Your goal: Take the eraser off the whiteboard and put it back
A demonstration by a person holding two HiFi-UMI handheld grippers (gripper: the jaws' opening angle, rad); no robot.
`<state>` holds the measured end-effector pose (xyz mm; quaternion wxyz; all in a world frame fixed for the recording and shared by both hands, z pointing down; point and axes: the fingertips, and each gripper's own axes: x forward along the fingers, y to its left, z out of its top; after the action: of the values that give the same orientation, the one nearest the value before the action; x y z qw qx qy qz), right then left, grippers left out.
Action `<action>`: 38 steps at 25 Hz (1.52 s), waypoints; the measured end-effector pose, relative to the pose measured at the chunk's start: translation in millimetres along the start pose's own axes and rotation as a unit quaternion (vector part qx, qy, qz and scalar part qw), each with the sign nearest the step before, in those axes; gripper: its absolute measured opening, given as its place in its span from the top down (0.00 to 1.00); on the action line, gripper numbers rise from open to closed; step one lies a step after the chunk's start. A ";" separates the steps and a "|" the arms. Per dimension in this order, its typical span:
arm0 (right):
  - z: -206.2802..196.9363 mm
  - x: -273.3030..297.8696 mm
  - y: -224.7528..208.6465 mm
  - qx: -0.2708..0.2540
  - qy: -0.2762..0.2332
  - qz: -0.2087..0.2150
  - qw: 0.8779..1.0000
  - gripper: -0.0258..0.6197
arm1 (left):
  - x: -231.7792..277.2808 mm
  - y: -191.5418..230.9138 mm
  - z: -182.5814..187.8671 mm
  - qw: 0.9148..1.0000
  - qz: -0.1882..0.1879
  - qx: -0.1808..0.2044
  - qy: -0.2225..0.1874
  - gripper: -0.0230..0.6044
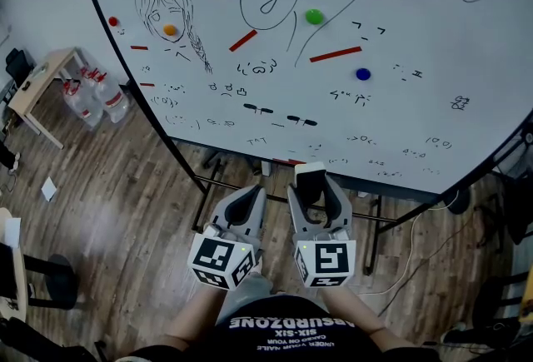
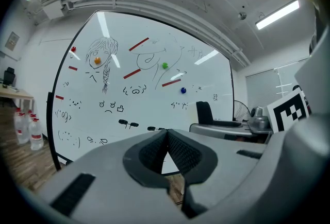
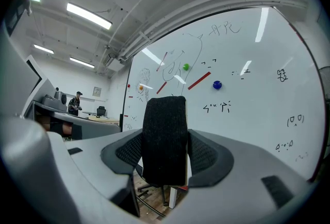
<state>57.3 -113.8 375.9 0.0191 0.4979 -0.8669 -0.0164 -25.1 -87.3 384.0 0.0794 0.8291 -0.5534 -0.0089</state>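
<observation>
The eraser, white on top with a black felt face, stands upright between the jaws of my right gripper, which is shut on it a short way in front of the whiteboard. In the right gripper view the felt fills the gap between both pads. My left gripper hangs beside it on the left, jaws closed tip to tip with nothing between them. Both point level at the board's lower edge.
The whiteboard carries doodles, red magnetic strips, and round magnets: green, blue, orange. Its black stand rests on the wood floor. Water bottles and a desk are at left; cables lie at right.
</observation>
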 end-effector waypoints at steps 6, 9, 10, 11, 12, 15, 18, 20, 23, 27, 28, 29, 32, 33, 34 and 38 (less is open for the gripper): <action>1.7 1.6 -1.9 -0.001 -0.001 -0.003 1.000 0.58 | 1.4 0.9 1.3 1.000 -0.001 0.000 0.000 0.95; 2.2 3.3 -3.3 -0.003 -0.002 -0.006 1.000 0.58 | 3.3 1.8 1.4 1.000 -0.003 0.000 -0.001 0.95; 2.8 4.0 -3.7 -0.005 -0.003 -0.007 1.000 0.58 | 4.3 2.0 1.2 1.000 -0.004 -0.001 -0.001 0.95; 3.6 4.6 -4.0 -0.007 -0.004 -0.008 1.000 0.58 | 5.3 2.1 1.0 1.000 -0.006 -0.001 -0.001 0.95; 4.7 5.1 -4.5 -0.008 -0.005 -0.010 1.000 0.58 | 6.5 2.2 0.9 1.000 -0.007 -0.002 -0.001 0.95; 9.3 6.6 -6.5 -0.013 -0.009 -0.015 1.000 0.58 | 11.4 2.2 1.1 1.000 -0.013 -0.004 -0.001 0.95; 14.3 9.7 -9.8 -0.019 -0.014 -0.019 1.000 0.58 | 17.9 1.7 1.5 1.000 -0.020 -0.006 -0.003 0.95; 17.9 13.5 -11.5 -0.022 -0.018 -0.020 0.999 0.58 | 21.6 2.4 2.4 1.000 -0.024 -0.008 -0.003 0.95; 23.0 19.9 -13.8 -0.026 -0.023 -0.024 0.999 0.58 | 26.1 5.9 3.4 1.000 -0.027 -0.010 -0.004 0.95; 30.1 29.5 -14.8 -0.033 -0.031 -0.025 0.999 0.58 | 33.0 11.9 3.5 0.999 -0.029 -0.013 -0.005 0.95; 31.7 31.9 -15.2 -0.034 -0.033 -0.025 0.999 0.58 | 34.9 13.1 3.8 0.999 -0.030 -0.013 -0.005 0.95; 33.1 34.2 -15.7 -0.035 -0.034 -0.026 0.998 0.58 | 36.8 14.2 4.2 0.999 -0.031 -0.014 -0.005 0.95; 37.1 41.3 -17.6 -0.037 -0.038 -0.031 0.998 0.58 | 42.4 18.3 6.2 0.999 -0.035 -0.014 -0.006 0.95; 38.5 43.7 -18.5 -0.038 -0.039 -0.033 0.998 0.58 | 44.2 20.0 6.9 0.999 -0.036 -0.013 -0.006 0.95; 40.1 46.3 -19.4 -0.038 -0.041 -0.035 0.998 0.58 | 45.9 21.6 7.6 0.999 -0.037 -0.013 -0.006 0.95; 46.9 57.0 -22.8 -0.042 -0.050 -0.040 0.997 0.58 | 53.9 27.9 10.2 0.999 -0.042 -0.011 -0.005 0.95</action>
<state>46.0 -174.1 328.9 -0.0042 0.5297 -0.8446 -0.0781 -30.8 -148.5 381.9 0.0854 0.8509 -0.5179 -0.0223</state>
